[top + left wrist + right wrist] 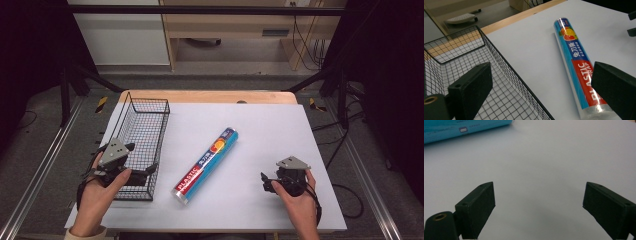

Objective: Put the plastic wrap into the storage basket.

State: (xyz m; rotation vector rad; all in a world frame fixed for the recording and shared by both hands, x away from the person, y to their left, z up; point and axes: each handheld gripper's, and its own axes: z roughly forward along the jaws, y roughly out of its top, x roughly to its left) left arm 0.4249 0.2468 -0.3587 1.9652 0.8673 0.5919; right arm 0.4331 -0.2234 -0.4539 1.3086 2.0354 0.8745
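The long blue roll of plastic wrap with a red label band (pixel 206 166) lies flat on the white surface (pixel 280 130), just beside the right wall of the black wire basket (pixel 142 120) but not touching it. Its long axis runs diagonally: the near end with the clear cap points toward the person, the far end with the fruit picture points away and to the right of the basket. The left gripper (pixel 150 170) hovers over the near right corner of the basket, its jaws spread wide with nothing between them, and in the left gripper view the roll (pixel 576 65) lies just to the right past the basket wall (pixel 506 67). The right gripper (pixel 263 181) is also released and empty, well apart from the roll on the side away from the basket. I judge the left gripper is the nearer one; it must cross the roll's axis to grasp.
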